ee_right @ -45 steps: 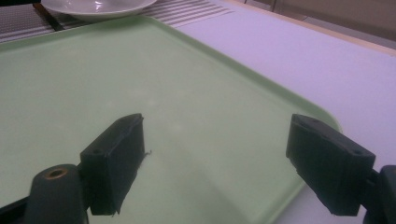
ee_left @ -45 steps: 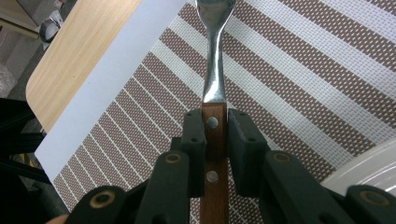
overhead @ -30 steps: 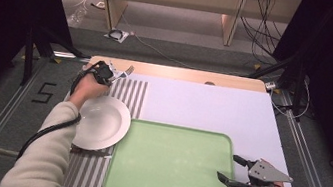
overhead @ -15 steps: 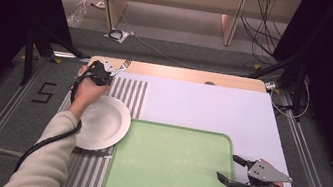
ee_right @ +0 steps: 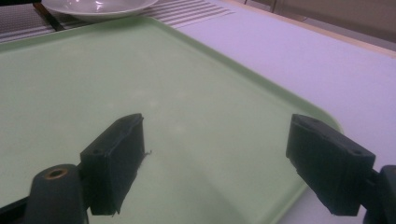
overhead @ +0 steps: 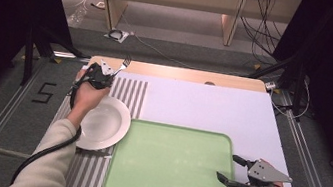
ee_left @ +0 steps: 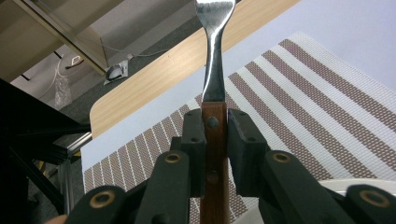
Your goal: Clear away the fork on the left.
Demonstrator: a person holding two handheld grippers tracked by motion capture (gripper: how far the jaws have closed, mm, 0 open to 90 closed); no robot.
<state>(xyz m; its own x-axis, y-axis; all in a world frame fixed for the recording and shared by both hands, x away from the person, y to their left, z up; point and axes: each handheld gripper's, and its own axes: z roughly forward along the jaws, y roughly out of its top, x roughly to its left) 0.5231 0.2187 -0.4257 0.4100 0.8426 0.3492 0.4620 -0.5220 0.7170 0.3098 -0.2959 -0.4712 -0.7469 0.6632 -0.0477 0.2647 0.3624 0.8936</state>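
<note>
We hold the wooden-handled steel fork (ee_left: 214,140) pinched in our left gripper (overhead: 100,74) above the striped placemat (overhead: 131,93), far left; right gripper (overhead: 232,170) fingers spread over the green plastic tray (overhead: 168,164). The narrow handle could pivot and slip onto the white plate (overhead: 106,124)

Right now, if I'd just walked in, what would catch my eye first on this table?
Probably the big pale green tray lying empty at the near middle, with the open right gripper at its right edge. Next, the left gripper at the far left, clamped on a wooden-handled fork above the striped placemat, beside a white plate.
</note>
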